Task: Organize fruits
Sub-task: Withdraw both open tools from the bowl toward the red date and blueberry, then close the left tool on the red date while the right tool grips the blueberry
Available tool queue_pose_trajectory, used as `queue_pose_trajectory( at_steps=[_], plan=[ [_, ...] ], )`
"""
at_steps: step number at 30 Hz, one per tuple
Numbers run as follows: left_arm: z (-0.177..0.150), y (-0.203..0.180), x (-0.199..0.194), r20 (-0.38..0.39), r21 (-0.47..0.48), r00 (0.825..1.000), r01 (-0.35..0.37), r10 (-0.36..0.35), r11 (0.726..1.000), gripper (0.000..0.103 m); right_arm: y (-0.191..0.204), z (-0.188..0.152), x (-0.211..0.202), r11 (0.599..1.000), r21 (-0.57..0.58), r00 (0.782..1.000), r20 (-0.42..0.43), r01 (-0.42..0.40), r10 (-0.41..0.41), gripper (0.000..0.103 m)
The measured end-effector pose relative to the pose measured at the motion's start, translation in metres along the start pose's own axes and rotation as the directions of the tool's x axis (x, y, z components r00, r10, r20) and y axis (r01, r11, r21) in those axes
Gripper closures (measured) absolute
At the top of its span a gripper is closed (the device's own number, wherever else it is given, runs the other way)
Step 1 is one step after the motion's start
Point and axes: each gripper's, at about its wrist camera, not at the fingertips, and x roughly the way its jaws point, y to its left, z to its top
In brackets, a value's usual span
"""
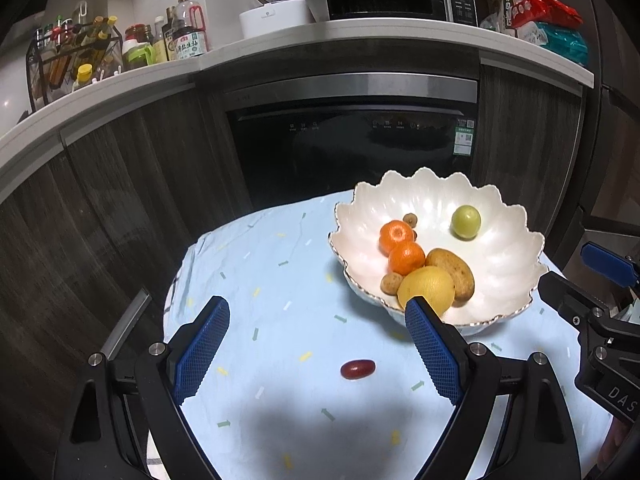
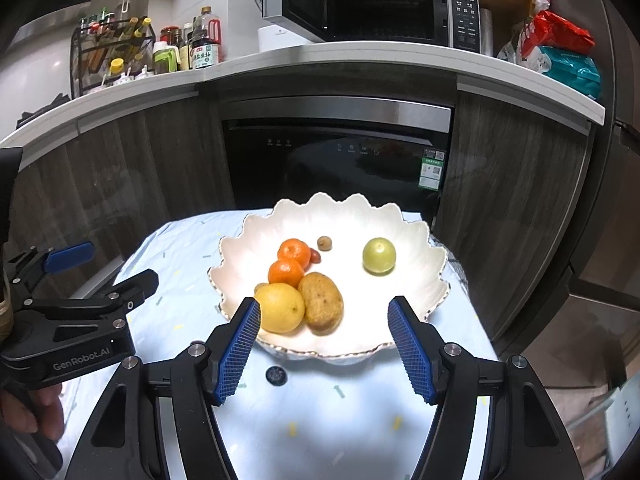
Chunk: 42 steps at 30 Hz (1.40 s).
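- Tablecloth [image 1: 280, 280], pale blue with small flecks, is covering the tabletop in front of a dark built-in appliance [image 1: 352, 144].
- White scalloped bowl [image 1: 504, 248] is sitting toward the far right corner of the tabletop.
- Left gripper [image 1: 316, 316] is hanging over the near left part of the cloth, its blue pads spread wide with nothing between them.
- Right gripper [image 2: 324, 316] is hovering at the bowl's near rim, jaws apart and gripping nothing.
- Lemon [image 2: 280, 308] and brown oblong fruit [image 2: 322, 300] are lying side by side, touching, at the bowl's near edge.
- Two oranges [image 2: 290, 264] are sitting just behind them, touching each other.
- Green round fruit [image 2: 379, 256] is resting alone on the bowl's right side.
- Small brown fruits [image 1: 392, 282] are lying beside the oranges.
- Red date [image 1: 357, 369] is lying on the cloth near the front edge, outside the bowl.
- Small dark round thing [image 2: 276, 375] is lying on the cloth just before the bowl; what it is cannot be told.
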Motion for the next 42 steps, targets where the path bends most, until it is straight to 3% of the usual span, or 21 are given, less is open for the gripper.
queue_pose_trajectory(
  at_steps=[21, 42],
  plan=[
    [-0.032, 0.001, 0.021, -0.044, 0.024, 0.999, 0.030, -0.029, 0.999, 0.013, 0.012, -0.028, 0.019, 1.000, -0.016, 0.998, -0.062, -0.020, 0.019, 0.036],
    [-0.054, -0.008, 0.061, -0.121, 0.045, 0.989, 0.095, -0.089, 0.994, 0.022, 0.022, -0.052, 0.052, 0.996, -0.061, 0.991, -0.125, -0.062, 0.054, 0.039]
  ],
)
